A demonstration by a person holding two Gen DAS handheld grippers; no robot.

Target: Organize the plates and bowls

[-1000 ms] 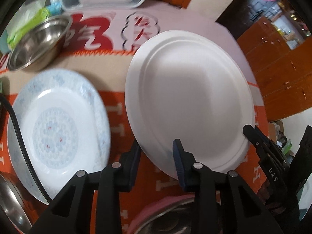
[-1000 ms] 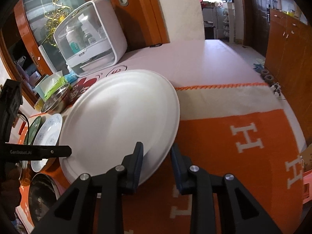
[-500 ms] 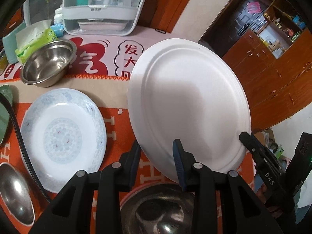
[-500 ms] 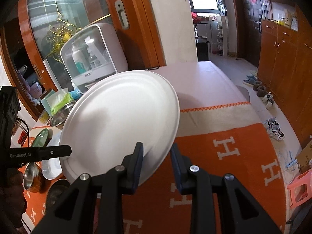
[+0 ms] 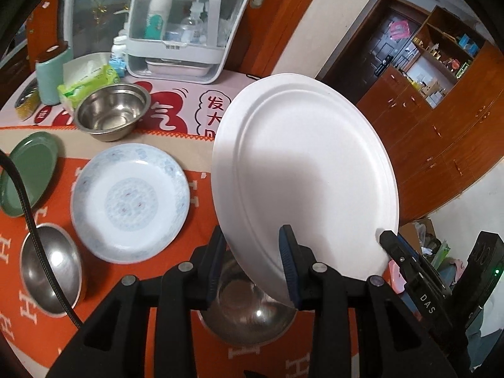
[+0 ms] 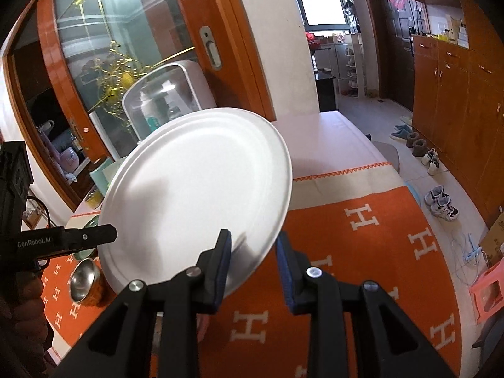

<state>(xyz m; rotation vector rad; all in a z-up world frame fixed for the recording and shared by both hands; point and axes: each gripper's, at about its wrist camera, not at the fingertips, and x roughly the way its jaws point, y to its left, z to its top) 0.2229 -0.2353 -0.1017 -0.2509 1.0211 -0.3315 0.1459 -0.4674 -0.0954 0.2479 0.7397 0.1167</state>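
Holding the white plate (image 5: 308,170) by its rim with both grippers, I had it tilted in the air above the orange cloth (image 6: 371,252). The left gripper (image 5: 252,252) pinched the plate's near edge, one finger under and one over. The right gripper (image 6: 252,252) clamped the opposite edge the same way, and the plate (image 6: 198,195) filled that view. Below on the cloth sat a blue-patterned plate (image 5: 130,201), with a green plate (image 5: 28,173) to its left and a steel bowl (image 5: 110,115) behind it. Another steel bowl (image 5: 249,315) lay directly beneath the left gripper, and a third (image 5: 50,267) rested at the left edge.
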